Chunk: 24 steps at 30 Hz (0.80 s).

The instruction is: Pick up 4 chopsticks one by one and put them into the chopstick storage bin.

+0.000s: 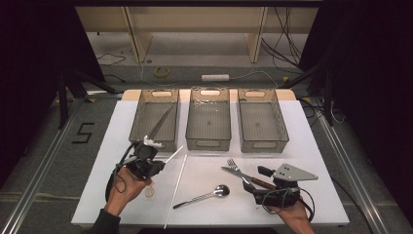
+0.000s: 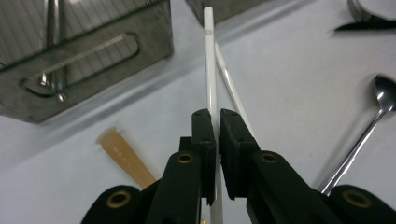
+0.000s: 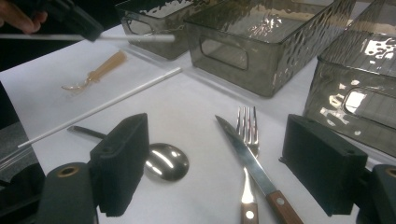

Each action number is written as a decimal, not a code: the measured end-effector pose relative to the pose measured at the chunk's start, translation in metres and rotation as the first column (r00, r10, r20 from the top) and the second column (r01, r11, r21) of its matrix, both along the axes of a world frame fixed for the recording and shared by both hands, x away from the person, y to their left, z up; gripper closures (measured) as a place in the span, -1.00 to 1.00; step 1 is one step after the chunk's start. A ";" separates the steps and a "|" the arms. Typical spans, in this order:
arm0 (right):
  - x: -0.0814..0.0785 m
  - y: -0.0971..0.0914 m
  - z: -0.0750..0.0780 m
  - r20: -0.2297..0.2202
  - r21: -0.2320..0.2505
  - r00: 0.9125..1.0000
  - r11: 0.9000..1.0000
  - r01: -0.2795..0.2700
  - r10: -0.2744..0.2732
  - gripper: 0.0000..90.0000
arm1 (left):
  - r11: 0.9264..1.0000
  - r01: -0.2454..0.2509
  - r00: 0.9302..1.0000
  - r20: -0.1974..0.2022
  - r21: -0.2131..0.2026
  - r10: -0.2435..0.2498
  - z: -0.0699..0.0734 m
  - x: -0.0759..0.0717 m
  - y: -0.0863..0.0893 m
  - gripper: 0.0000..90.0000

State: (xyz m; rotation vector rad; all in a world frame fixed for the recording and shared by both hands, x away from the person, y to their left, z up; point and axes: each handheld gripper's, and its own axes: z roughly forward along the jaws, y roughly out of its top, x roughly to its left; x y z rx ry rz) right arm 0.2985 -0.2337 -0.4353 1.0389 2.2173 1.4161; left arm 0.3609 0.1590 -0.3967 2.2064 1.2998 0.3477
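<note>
High view: three bins [image 1: 209, 141] far, one knife [image 1: 242, 176], fork [image 1: 235, 166], metal spoon [image 1: 204, 196] near right. Left gripper [image 1: 155, 142] raised near left.

Left gripper view: clenched on one white stick [image 2: 210, 70], second stick [image 2: 232, 91] lying beneath, plastic spoon [image 2: 125, 157] left.

Right gripper view: right gripper [image 3: 224, 168] released, straddling knife and fork.

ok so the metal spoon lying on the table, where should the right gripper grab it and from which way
Grip the metal spoon at mid-handle, coming straight down from above with the jaws set across the handle. It lies flat on the white table, so a side approach likely finds little to pinch. The handle is thin and straight, while the rounded bowl would probably slip. The right gripper stands open just beside it.
</note>
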 end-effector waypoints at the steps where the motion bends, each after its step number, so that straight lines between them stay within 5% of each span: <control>1: 0.000 0.000 0.000 0.001 -0.001 1.000 1.000 0.000 0.000 -0.47 | 1.000 -0.004 1.000 0.007 -0.005 0.004 0.003 0.000 0.002 0.88; 12: 0.001 -0.001 0.000 -0.001 -0.002 1.000 1.000 0.000 0.000 -0.47 | 0.998 -0.044 0.995 0.085 -0.053 0.048 0.025 0.022 0.018 0.88; 24: 0.001 -0.001 0.000 -0.005 0.004 1.000 1.000 0.001 0.000 -0.47 | 0.991 -0.121 0.981 0.150 -0.051 0.127 0.028 0.084 0.030 0.88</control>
